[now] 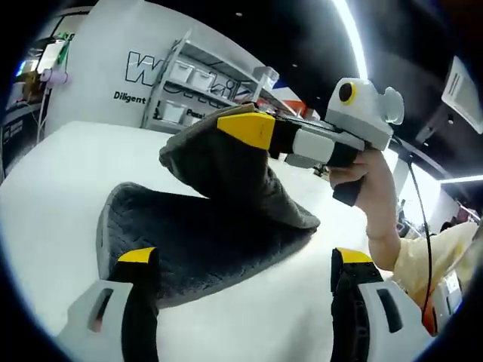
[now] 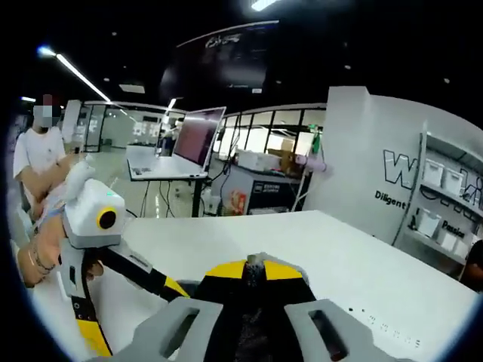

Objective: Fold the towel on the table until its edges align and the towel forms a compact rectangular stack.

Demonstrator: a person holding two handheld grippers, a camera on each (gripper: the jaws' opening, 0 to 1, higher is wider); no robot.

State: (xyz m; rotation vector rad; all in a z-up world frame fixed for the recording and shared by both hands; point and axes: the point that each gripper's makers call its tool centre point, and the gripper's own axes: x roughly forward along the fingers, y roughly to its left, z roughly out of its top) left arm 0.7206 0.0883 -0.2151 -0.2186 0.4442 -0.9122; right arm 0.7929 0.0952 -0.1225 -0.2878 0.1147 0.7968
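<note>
A dark grey towel [image 1: 204, 241] lies on the white table [image 1: 60, 173], one part of it pulled up into a peak. In the left gripper view my right gripper [image 1: 260, 130] comes in from the right, held by a hand [image 1: 373, 196], and is shut on that raised part. My left gripper [image 1: 245, 260] stands open over the towel's near edge, nothing between its jaws. In the right gripper view my right gripper [image 2: 254, 270] is shut, a sliver of towel [image 2: 254, 261] showing at its tips. My left gripper [image 2: 136, 309] is low on the left, jaws apart.
Metal shelves with white bins [image 1: 189, 83] stand behind the table against a white lettered wall. A desk with a monitor [image 2: 196, 139] and a standing person [image 2: 34, 151] are beyond the table [image 2: 339, 249]. A black cable [image 1: 419, 204] hangs by the hand.
</note>
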